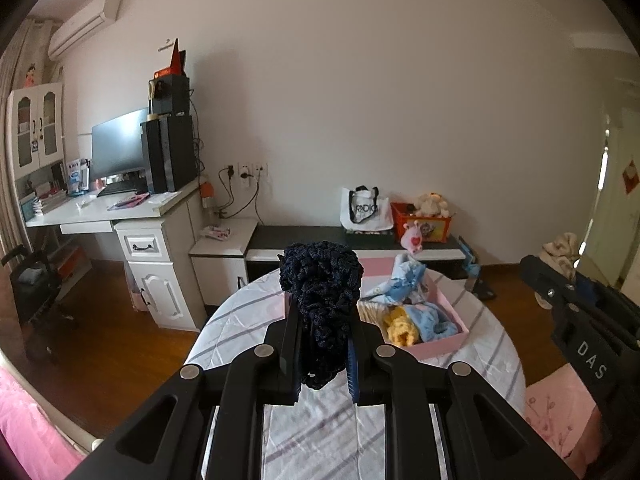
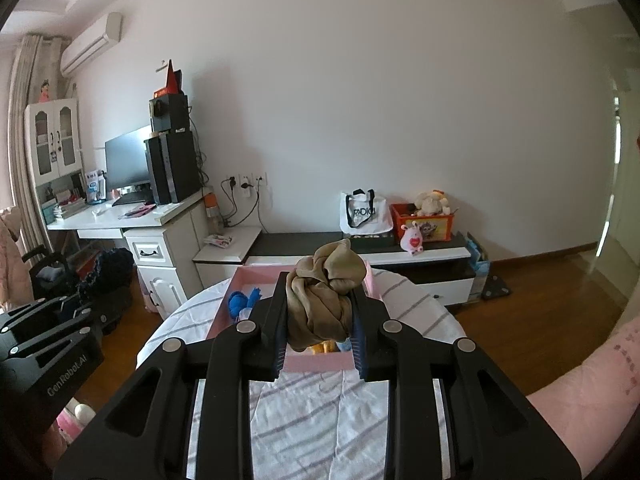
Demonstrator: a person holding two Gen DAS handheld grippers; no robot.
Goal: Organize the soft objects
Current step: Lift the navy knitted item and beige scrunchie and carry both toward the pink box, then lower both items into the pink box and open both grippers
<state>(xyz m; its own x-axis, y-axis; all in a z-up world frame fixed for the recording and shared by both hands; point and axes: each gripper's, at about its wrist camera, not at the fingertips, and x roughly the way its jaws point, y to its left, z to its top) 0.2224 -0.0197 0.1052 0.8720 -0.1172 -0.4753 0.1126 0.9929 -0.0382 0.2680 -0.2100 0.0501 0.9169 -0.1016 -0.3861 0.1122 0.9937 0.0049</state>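
Soft objects are already in both claws. The left claw (image 1: 324, 344) is clamped on a navy knitted bundle (image 1: 322, 292), held above the round table (image 1: 240, 320) with its striped cloth, just short of the pink box (image 1: 440, 342). The right claw (image 2: 318, 328) is clamped on a tan cloth bundle (image 2: 326, 292), held over the near edge of the same pink box (image 2: 312, 362).

Both bundles look light and limp, so weight should be no trouble. They squash under the fingers and probably will not slip, since knit and crumpled cloth grip well against the pads. The risk, as I judge it, is unrolling: loose folds or a tail could droop out and snag on the box wall. Each is pinched across its lower middle, which seems the right place, because the bulk is gathered there.

The navy bundle stands roughly upright between the fingers, its long axis running along them, with its broad knitted crown pointing away from the claw and a short end hanging towards the wrist. The tan bundle lies the same way, its fuller knotted head leading and a small tail below.

Inside the box lie blue and yellow soft pieces (image 1: 416, 320), so free room appears to be on the nearer left side.
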